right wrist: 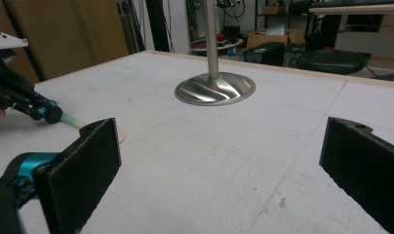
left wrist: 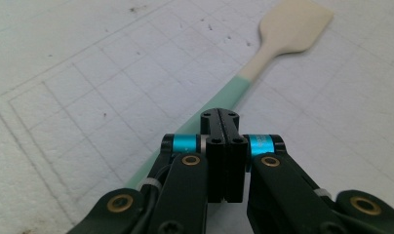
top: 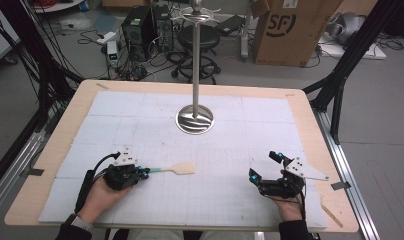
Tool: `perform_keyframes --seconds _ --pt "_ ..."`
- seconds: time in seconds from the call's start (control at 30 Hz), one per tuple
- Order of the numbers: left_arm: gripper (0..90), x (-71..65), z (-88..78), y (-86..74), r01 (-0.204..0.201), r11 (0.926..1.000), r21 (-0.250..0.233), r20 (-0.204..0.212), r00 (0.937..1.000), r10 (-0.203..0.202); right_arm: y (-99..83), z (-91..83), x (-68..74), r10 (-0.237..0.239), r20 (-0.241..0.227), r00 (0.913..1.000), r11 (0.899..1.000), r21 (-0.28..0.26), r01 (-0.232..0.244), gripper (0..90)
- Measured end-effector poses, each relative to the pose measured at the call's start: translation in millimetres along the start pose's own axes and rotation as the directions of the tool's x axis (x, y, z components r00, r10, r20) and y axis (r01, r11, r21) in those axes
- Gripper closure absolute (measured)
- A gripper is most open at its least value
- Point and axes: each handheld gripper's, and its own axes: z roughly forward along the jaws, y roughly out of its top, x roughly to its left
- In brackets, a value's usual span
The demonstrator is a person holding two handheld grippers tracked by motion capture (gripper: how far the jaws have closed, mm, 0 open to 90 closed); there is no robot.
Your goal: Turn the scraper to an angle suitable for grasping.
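Stand (top: pixel 195 119): well ahead of both jaws, path clear.
Spatula (left wrist: pixel 263 53): mint handle, cream blade, flat on bench (top: pixel 60 130).
Left gripper (top: pixel 146 172): jaws clamped on handle.
Right gripper (top: pixel 263 167): jaws wide, empty.

Cream spatula (top: pixel 179 169), mint handle, flat on mat.

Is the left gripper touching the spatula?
Touching. In the left gripper view the left gripper has its jaws closed on the spatula handle; the high view shows the blade sticking out past them.
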Motion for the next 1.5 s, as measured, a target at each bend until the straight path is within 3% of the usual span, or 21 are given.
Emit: perform_keyframes --seconds 0.1,0.2,0.23,0.47,0.57,0.8,1.13,1.23,1.5 --pt "89.8 -0.7 -0.4 0.5 0.001 1.0 0.001 0.0 1.0 -0.001 -0.1 0.0 -0.5 0.0 0.001 1.0 1.0 0.0 0.0 0.2" --pt "89.8 -0.4 -0.7 1.8 0.035 0.9993 0.01 0.025 0.9991 -0.035 0.0 -0.5 -0.4 0.003 0.001 1.0 1.0 -0.005 -0.003 0.2" --pt "89.8 -2.2 -0.7 5.1 0.063 0.9979 0.016 0.025 0.9977 -0.063 0.6 -1.0 -0.1 0.002 -0.003 1.0 1.0 -0.016 -0.002 0.2" --pt "89.8 -8.7 3.1 20.9 0.06 0.9978 -0.029 0.051 0.997 -0.059 2.6 -2.1 1.1 0.004 -0.01 0.9999 0.999 -0.034 -0.005 0.2" --pt "89.7 -11.2 15.0 31.9 0.107 0.9938 -0.028 0.077 0.9915 -0.105 3.0 -2.7 3.3 -0.003 -0.025 0.9997 0.999 -0.049 0.002 0.2" --pt "89.8 -13.5 37.3 38.4 0.066 0.9978 -0.004 0.043 0.9969 -0.066 4.1 -2.2 5.6 -0.008 -0.055 0.9984 0.997 -0.071 0.004 0.2" --pt "89.7 -16.6 49.3 43.3 0.033 0.9994 0.01 0.018 0.9993 -0.033 4.0 -2.3 5.3 -0.006 -0.053 0.9986 0.998 -0.066 0.002 0.2" --pt "89.9 -18.5 51.6 43.9 0.041 0.9991 0.006 0.034 0.9985 -0.042 4.1 -2.7 4.7 -0.009 -0.049 0.9987 0.998 -0.068 0.005 0.2" --pt "89.9 -30.1 48.5 41.0 -0.016 0.9997 0.019 0.089 0.9959 0.014 2.9 -0.8 4.4 -0.013 -0.065 0.9978 0.999 -0.046 0.01 0.2"
